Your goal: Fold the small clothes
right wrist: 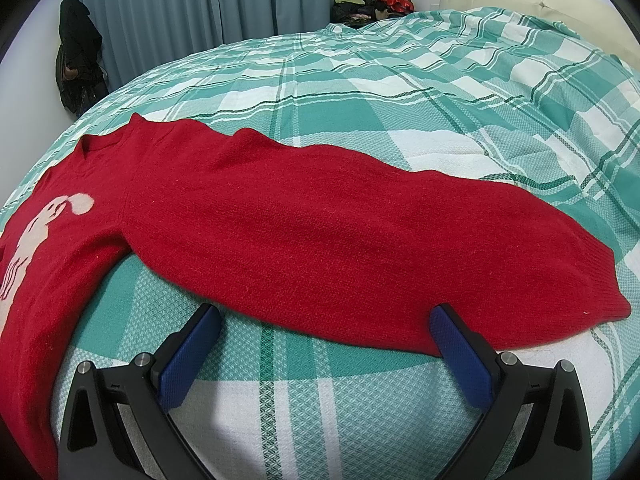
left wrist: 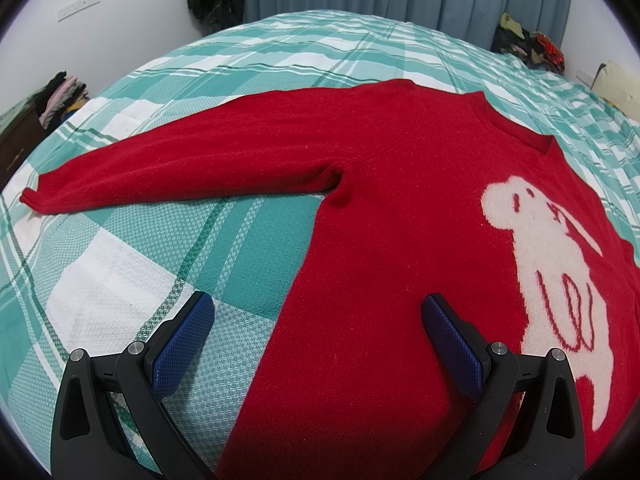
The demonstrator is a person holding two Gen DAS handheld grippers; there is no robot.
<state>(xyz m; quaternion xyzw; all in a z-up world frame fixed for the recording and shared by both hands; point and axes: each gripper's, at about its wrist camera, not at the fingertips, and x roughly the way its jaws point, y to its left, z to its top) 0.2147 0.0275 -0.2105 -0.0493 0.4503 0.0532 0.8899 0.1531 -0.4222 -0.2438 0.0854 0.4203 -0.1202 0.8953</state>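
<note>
A small red knit sweater [left wrist: 380, 216] with a white animal figure [left wrist: 560, 264] lies flat, face up, on the bed, both sleeves spread out. My left gripper [left wrist: 318, 312] is open and empty, hovering over the sweater's left side edge below the armpit; the left sleeve [left wrist: 180, 164] stretches away to the left. In the right wrist view the same sweater [right wrist: 100, 200] shows with its right sleeve [right wrist: 360, 240] lying across. My right gripper [right wrist: 324, 320] is open and empty at the sleeve's near edge, toward the cuff [right wrist: 600, 304].
The bed is covered by a green and white plaid sheet [left wrist: 120, 280]. Piles of clothes sit at the far side [left wrist: 528, 46] and on a dark cabinet at left [left wrist: 60, 96]. Blue curtains [right wrist: 180, 12] and a hanging dark bag [right wrist: 78, 56] stand behind.
</note>
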